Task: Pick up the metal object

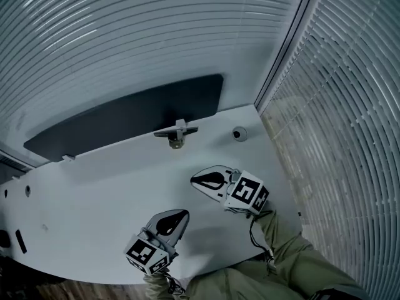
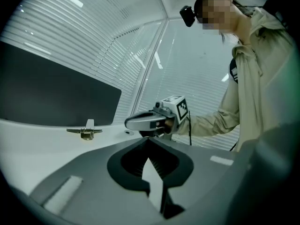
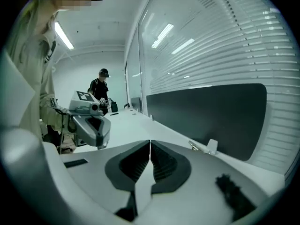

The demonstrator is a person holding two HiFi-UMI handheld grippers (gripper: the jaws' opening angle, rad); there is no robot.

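Note:
The metal object [image 1: 177,133] is a small T-shaped piece of grey metal with a brass-coloured part. It lies on the white table [image 1: 94,186] by the dark panel at the back. In the left gripper view the metal object [image 2: 86,132] is far ahead to the left, and in the right gripper view the metal object [image 3: 205,147] is ahead to the right. My left gripper [image 1: 185,214] hovers near the table's front edge, jaws shut and empty. My right gripper [image 1: 193,179] hangs right of it, closer to the object, jaws also shut with nothing between them.
A long dark panel [image 1: 125,114] stands along the table's back edge. A round grommet [image 1: 239,133] sits right of the metal object. Slatted blinds [image 1: 337,117] and a glass wall close the right side. A person [image 3: 101,86] stands far off.

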